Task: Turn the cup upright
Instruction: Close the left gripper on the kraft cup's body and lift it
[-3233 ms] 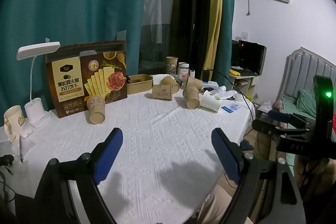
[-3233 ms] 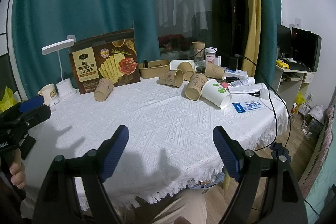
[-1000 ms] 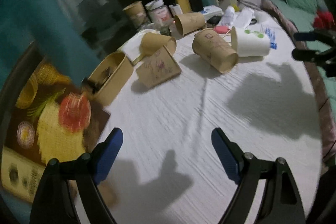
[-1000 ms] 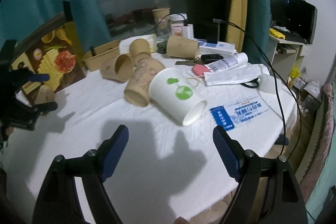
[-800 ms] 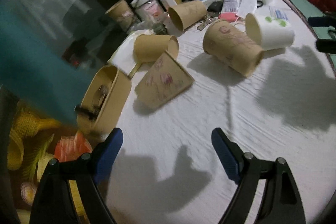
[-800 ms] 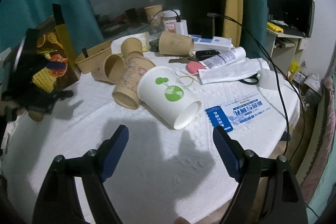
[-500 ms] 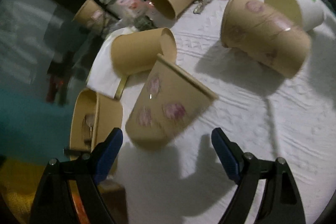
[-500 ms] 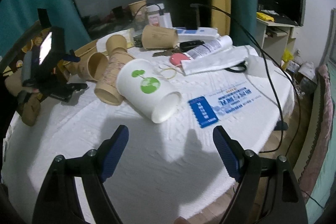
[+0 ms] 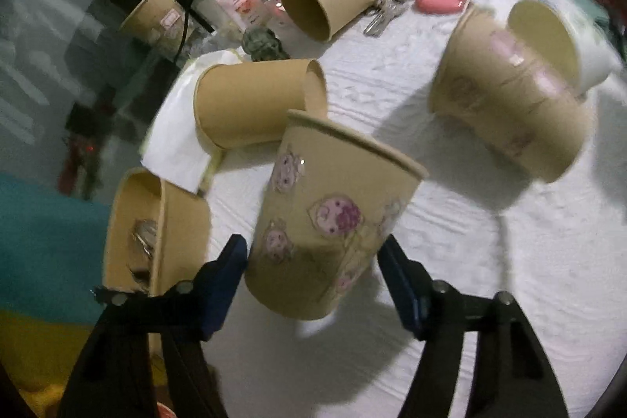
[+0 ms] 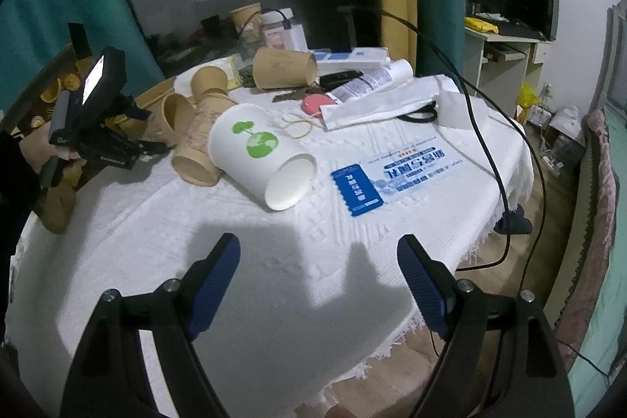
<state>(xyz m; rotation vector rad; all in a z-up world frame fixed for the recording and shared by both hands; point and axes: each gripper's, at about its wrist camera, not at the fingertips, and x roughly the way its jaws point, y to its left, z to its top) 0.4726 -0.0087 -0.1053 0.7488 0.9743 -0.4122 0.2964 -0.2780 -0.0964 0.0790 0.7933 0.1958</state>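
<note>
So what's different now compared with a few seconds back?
The left gripper swept in from the table's near edge and closed its fingers around the flowered paper cup. The right gripper advanced toward the white cup, fingers open. The other cups lie unmoved.

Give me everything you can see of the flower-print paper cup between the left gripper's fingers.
The flower-print cup is tan paper with pink-purple blossom prints and a rolled rim. It lies on its side on the white tablecloth, base toward the camera, mouth pointing away. The left hand-held gripper straddles its lower body; the blue fingers sit at both sides, though firm contact cannot be confirmed. A plain tan cup lies just behind its rim, and a tan paper bowl sits to its left.
</note>
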